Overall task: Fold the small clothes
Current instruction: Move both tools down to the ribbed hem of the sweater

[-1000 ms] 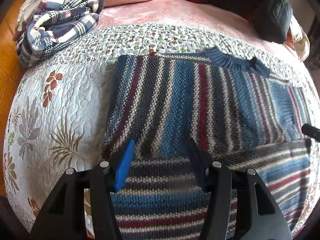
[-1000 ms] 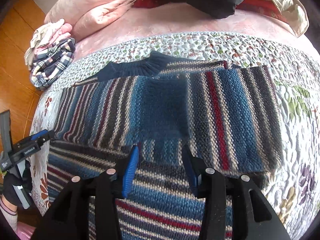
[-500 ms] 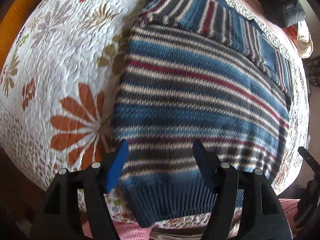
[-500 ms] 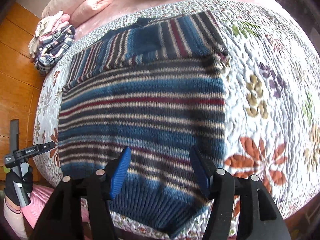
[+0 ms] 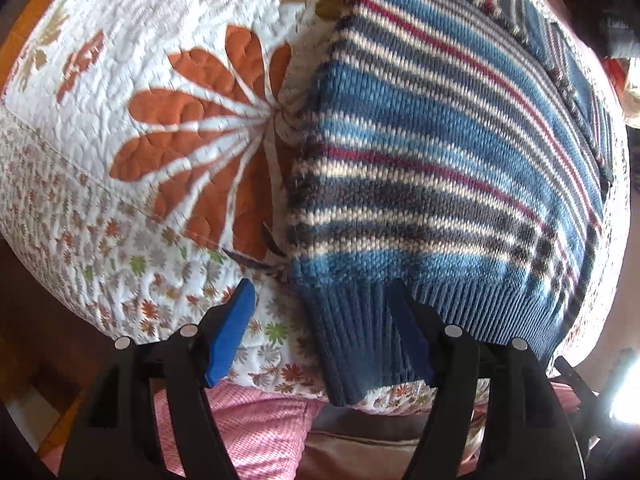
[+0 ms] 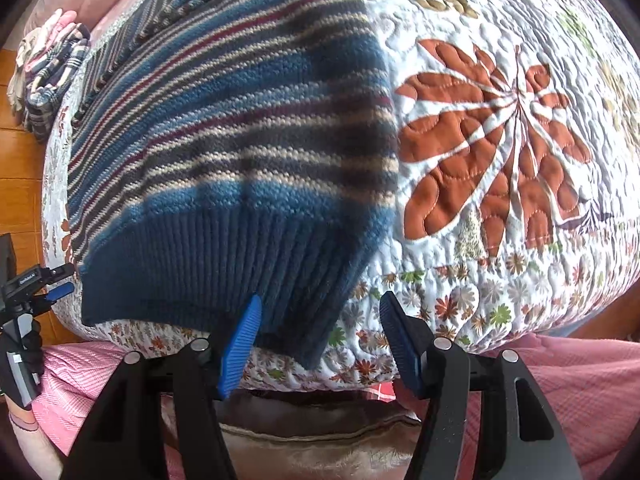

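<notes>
Over the last second both grippers have pulled back from the middle of the striped sweater (image 5: pixel 440 152) toward its dark blue ribbed hem (image 6: pixel 224 264) at the near edge of the bed. The left gripper (image 5: pixel 324 332), earlier over the folded sleeves and collar, now hangs with fingers spread around the hem's left corner, and the right gripper (image 6: pixel 320 336) now brackets the hem's right corner. The pile of plaid clothes has dropped out of the left view, and the quilt's (image 5: pixel 120 80) orange flower has come close in both.
</notes>
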Action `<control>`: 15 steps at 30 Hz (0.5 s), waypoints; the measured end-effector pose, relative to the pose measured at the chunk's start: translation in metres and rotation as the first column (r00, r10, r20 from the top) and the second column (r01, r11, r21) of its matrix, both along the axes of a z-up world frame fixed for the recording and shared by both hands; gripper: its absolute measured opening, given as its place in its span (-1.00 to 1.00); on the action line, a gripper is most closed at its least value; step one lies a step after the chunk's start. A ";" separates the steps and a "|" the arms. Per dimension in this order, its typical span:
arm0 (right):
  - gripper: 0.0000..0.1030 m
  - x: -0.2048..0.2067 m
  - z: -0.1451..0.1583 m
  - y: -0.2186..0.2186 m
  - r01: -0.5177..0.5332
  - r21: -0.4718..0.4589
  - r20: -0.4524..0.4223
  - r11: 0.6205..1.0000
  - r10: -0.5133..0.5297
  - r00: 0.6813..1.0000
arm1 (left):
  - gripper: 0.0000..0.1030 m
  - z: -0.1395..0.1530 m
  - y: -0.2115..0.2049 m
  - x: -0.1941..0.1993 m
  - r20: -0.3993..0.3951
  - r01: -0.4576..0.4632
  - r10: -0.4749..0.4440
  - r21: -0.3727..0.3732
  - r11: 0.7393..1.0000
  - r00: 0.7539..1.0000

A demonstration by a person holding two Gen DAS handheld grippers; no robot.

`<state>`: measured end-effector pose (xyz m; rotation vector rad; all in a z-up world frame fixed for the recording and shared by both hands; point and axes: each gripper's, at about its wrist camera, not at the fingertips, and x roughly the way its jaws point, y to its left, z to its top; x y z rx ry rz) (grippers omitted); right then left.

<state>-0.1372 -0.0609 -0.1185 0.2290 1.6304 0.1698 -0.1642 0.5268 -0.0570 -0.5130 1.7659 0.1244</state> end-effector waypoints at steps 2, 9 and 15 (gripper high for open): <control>0.20 -0.001 -0.002 0.002 0.004 0.023 -0.013 1.000 -0.004 1.000 | 0.33 -0.006 -0.008 0.000 -0.019 0.021 -0.021 -0.012 1.000 1.000; 0.19 -0.006 -0.014 0.013 -0.011 0.006 -0.041 1.000 0.011 0.999 | 0.33 -0.019 -0.030 -0.001 -0.047 0.088 -0.088 0.002 0.996 0.995; -0.27 -0.008 -0.017 0.020 -0.008 0.007 -0.046 1.000 0.008 0.999 | -0.05 -0.030 -0.051 -0.009 -0.067 0.104 -0.106 -0.035 0.994 0.992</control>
